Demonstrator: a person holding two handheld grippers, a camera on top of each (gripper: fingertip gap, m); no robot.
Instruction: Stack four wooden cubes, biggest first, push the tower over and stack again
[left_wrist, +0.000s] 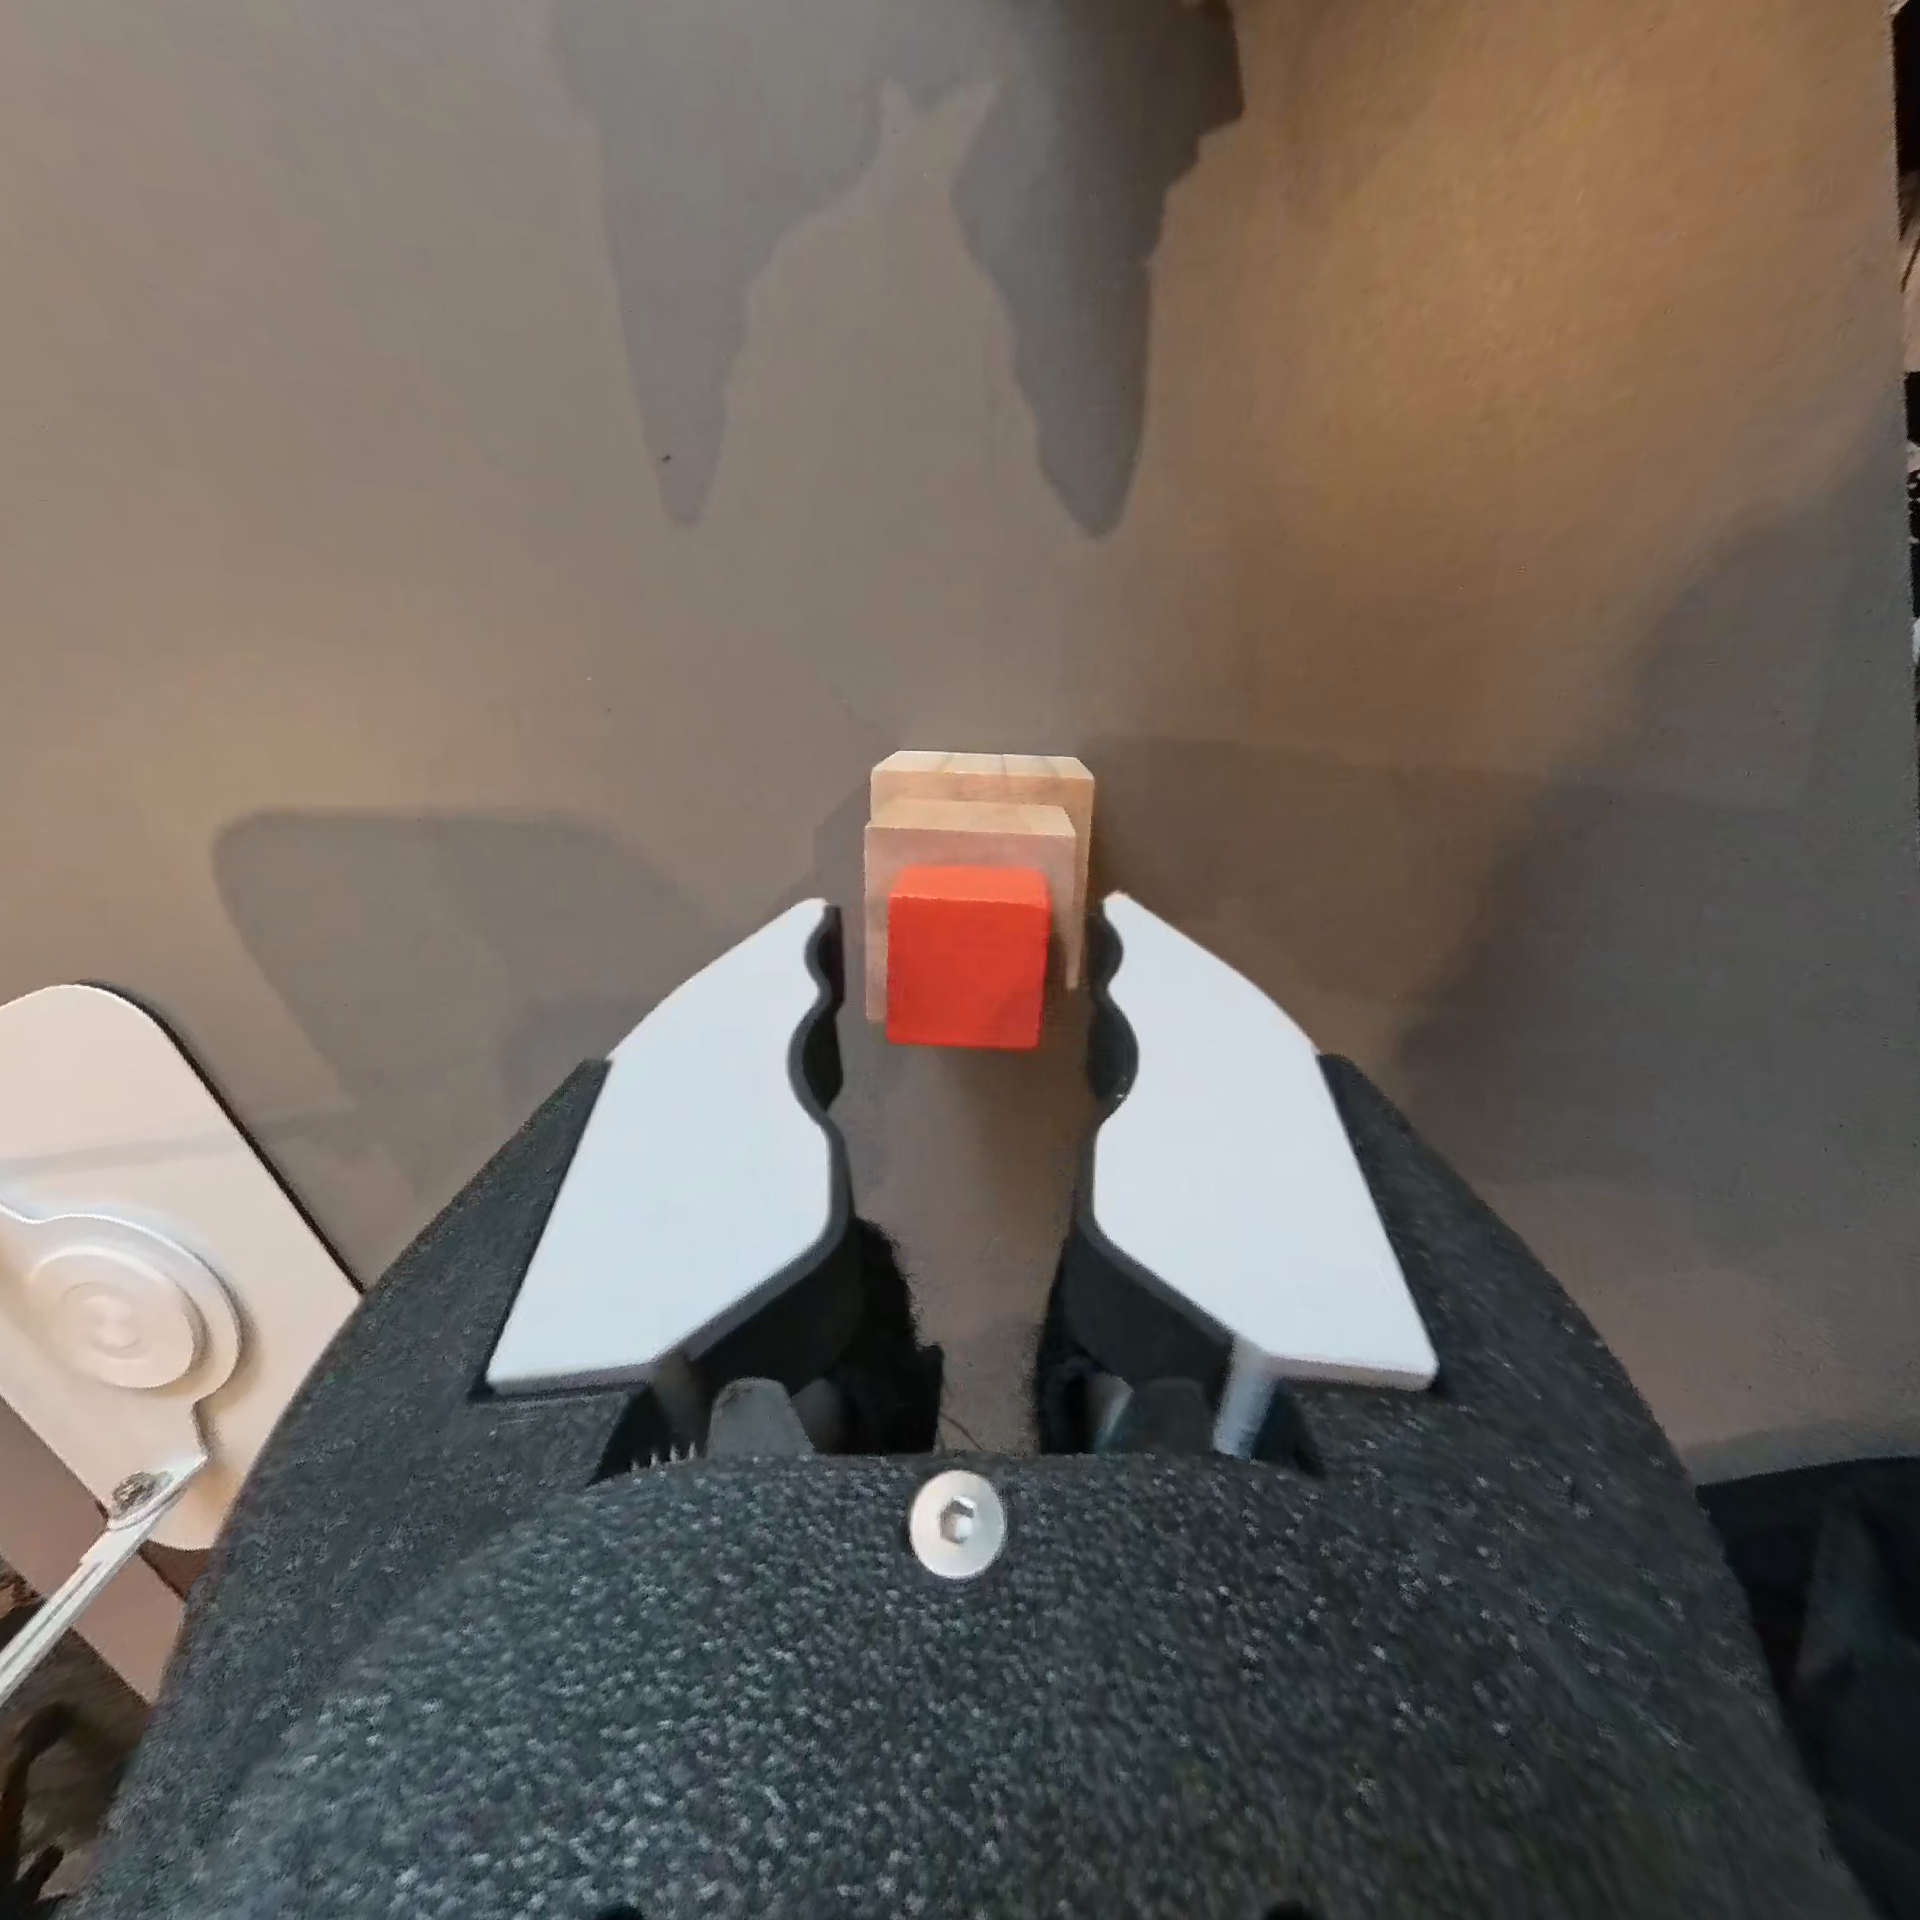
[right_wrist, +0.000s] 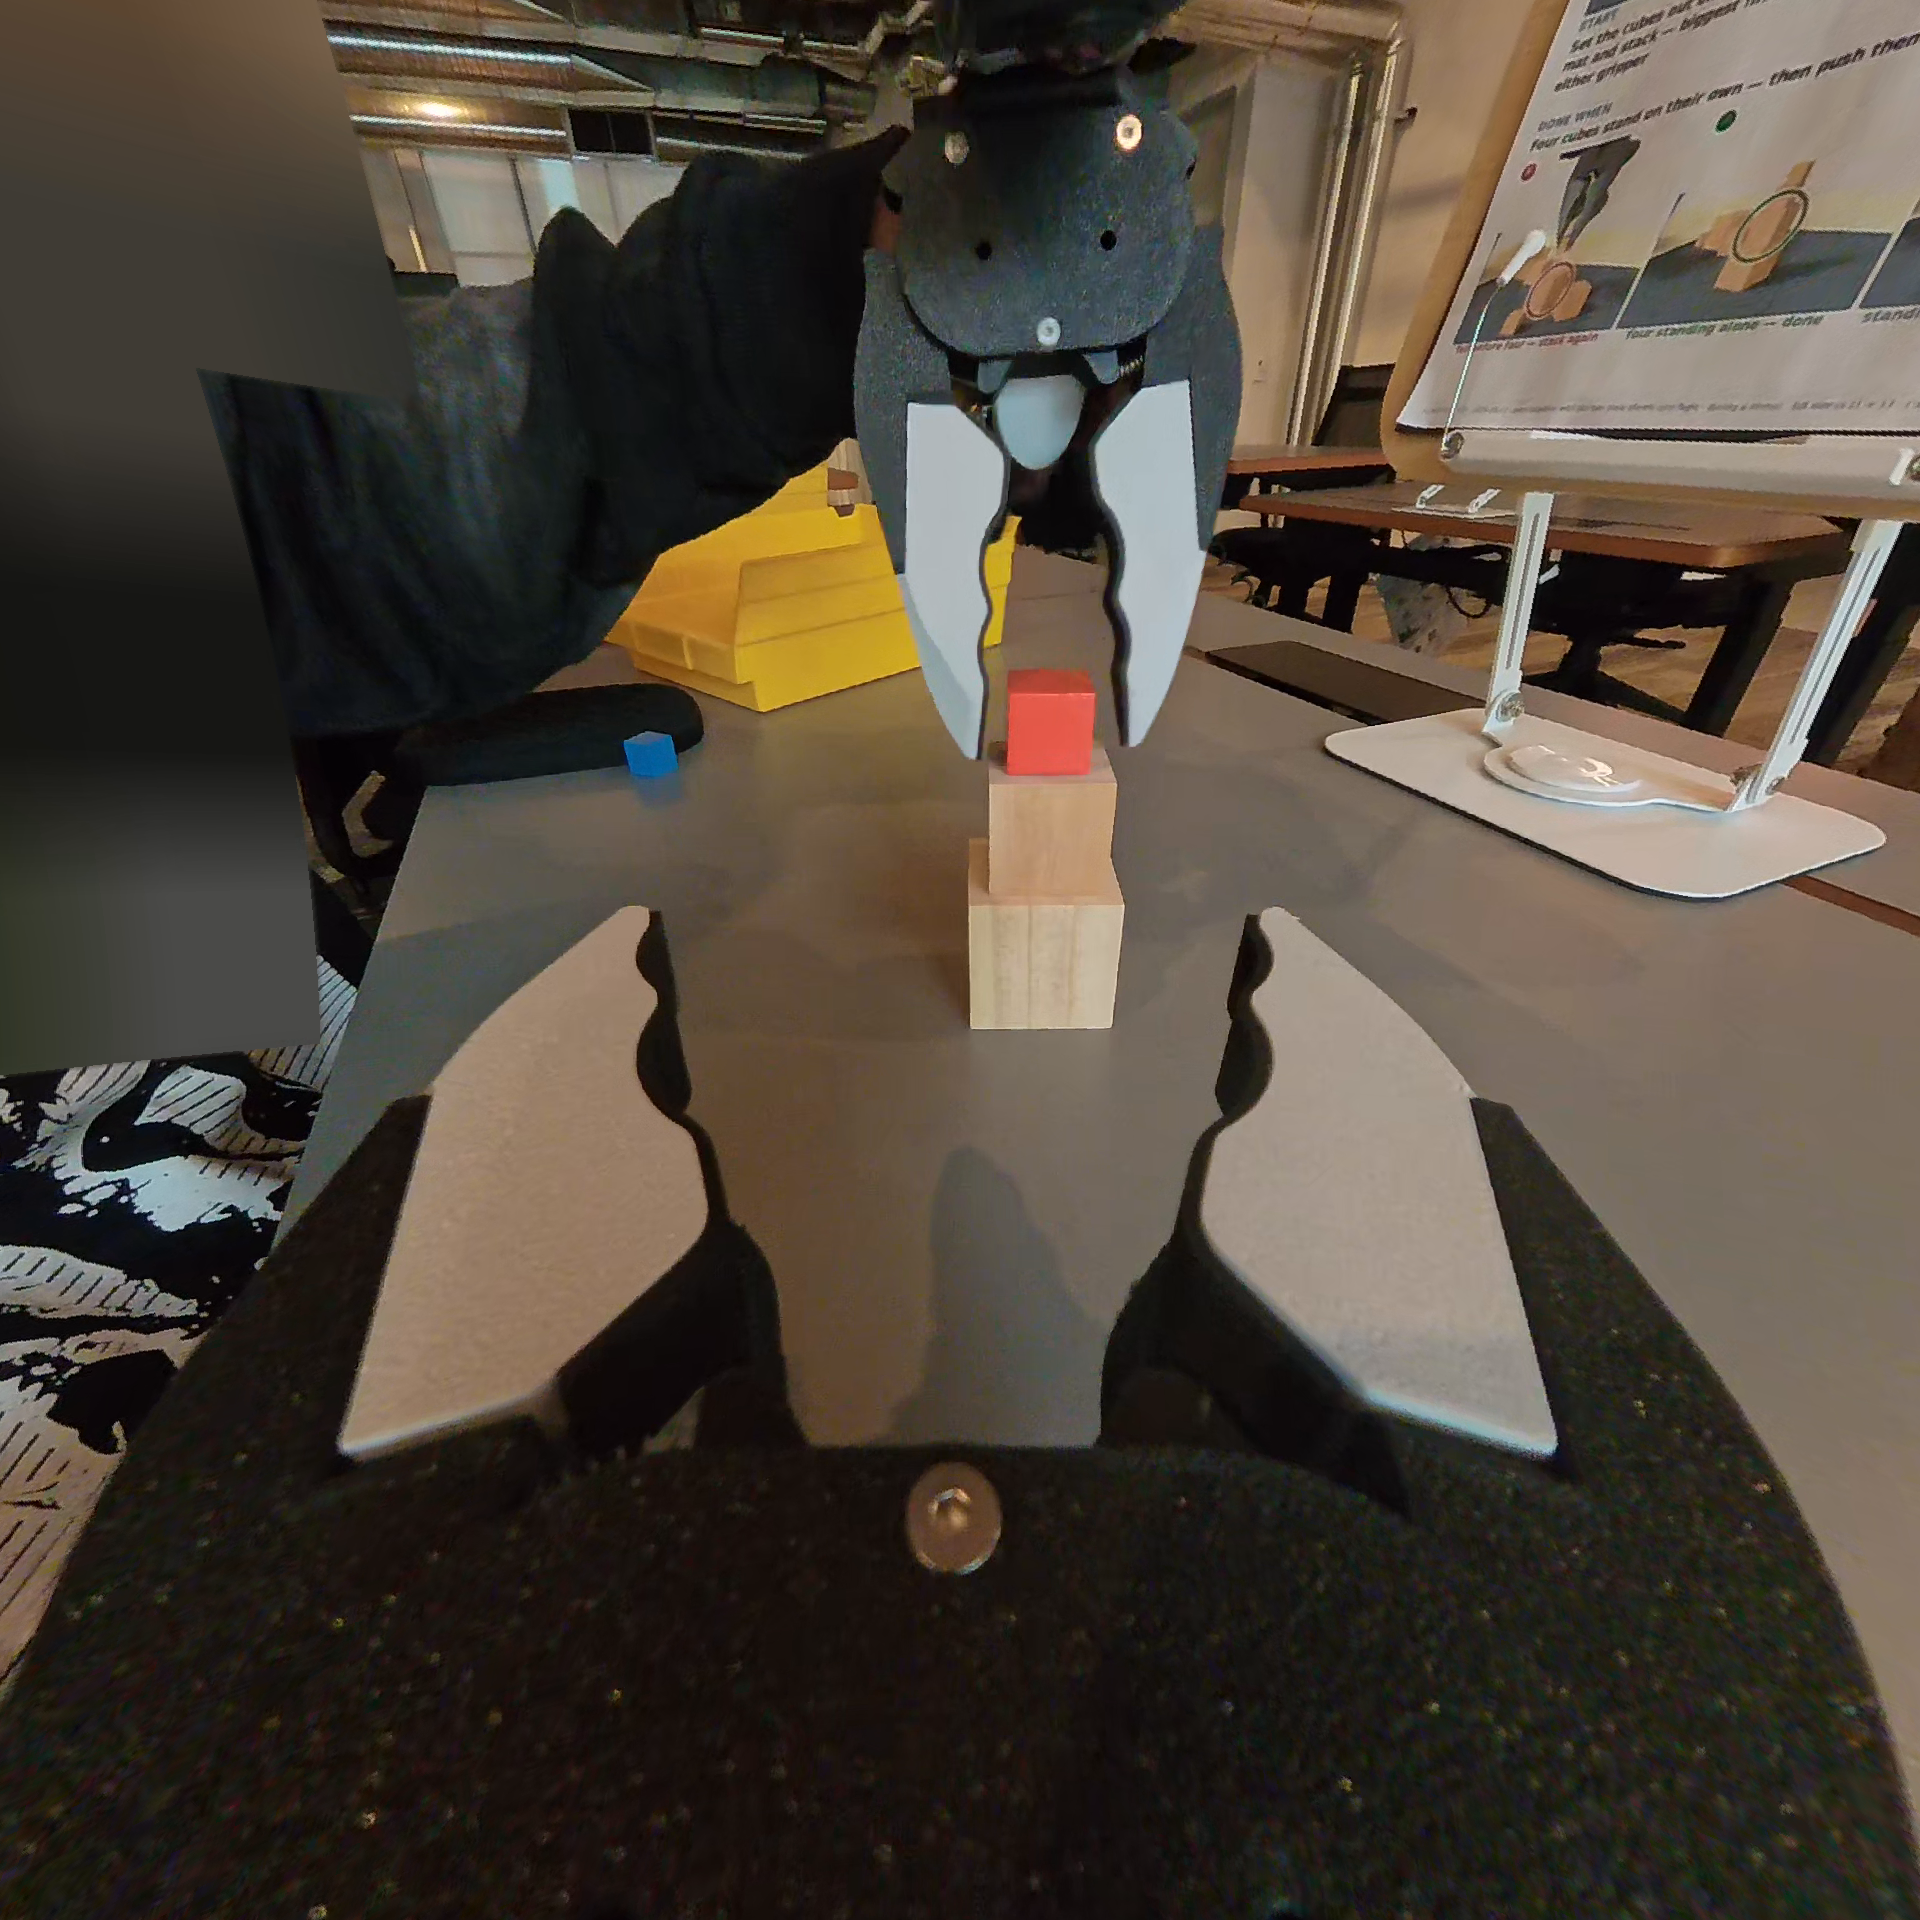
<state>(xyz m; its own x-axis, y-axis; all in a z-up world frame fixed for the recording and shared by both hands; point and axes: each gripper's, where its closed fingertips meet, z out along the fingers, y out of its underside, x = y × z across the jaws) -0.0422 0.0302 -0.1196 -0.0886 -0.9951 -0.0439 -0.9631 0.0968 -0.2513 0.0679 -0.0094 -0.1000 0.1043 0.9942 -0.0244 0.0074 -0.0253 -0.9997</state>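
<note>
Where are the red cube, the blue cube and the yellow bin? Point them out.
red cube (right_wrist: 1049, 722), right wrist view, on its front face.
blue cube (right_wrist: 649, 755), right wrist view, on its front face.
yellow bin (right_wrist: 790, 634), right wrist view, on its side wall.

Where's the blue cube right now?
In the right wrist view the blue cube sits alone on the grey table, left of the three-cube stack, beside a black pad and near the yellow bin.
</note>
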